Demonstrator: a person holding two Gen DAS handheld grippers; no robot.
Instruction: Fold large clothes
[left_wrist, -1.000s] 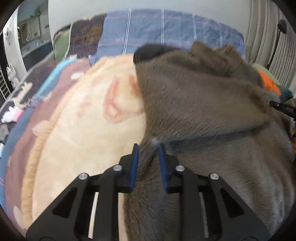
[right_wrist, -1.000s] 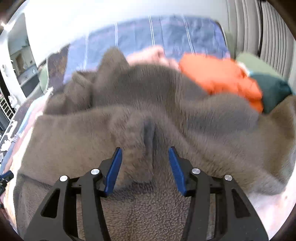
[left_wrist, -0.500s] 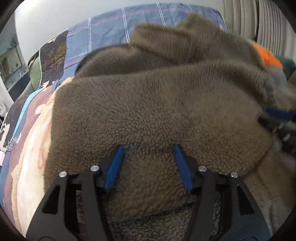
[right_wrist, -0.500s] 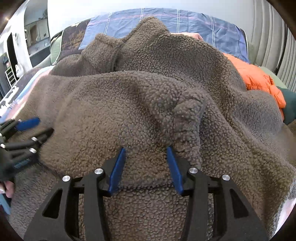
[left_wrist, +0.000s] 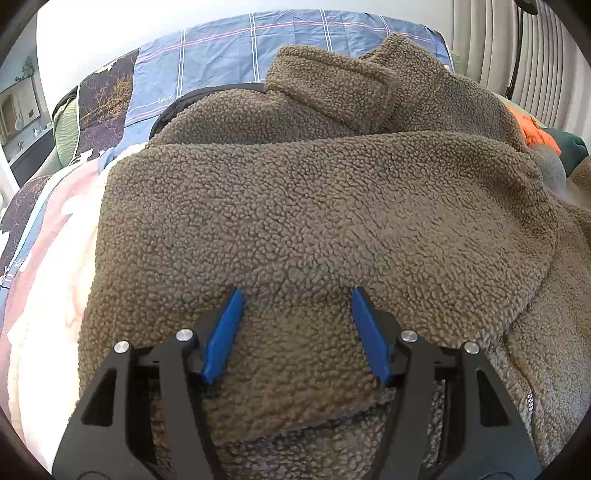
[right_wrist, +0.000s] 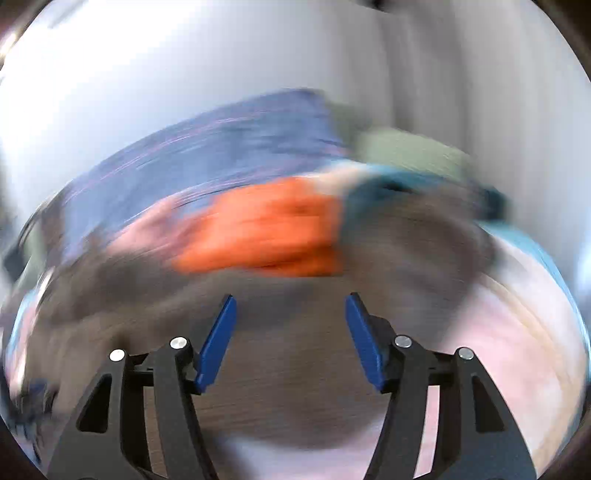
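The brown fleece jacket (left_wrist: 325, 206) is lying folded over on the bed, with an orange garment (right_wrist: 266, 232) lying beside it. The left gripper (left_wrist: 295, 295) is hovering over it, jaws spread and empty. The right gripper (right_wrist: 288, 301) is gaping empty too, its view blurring.

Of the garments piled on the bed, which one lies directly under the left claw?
The brown fleece jacket: the open left claw hangs over its fold, while the orange garment sits far off at the right edge.

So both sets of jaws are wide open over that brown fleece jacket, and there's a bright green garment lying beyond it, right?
Nearly. The garment beyond the fleece jacket is orange, not green; the right wrist view shows it, though blurred, and the left wrist view catches its edge. The rest holds: the left gripper and the right gripper both have open jaws.
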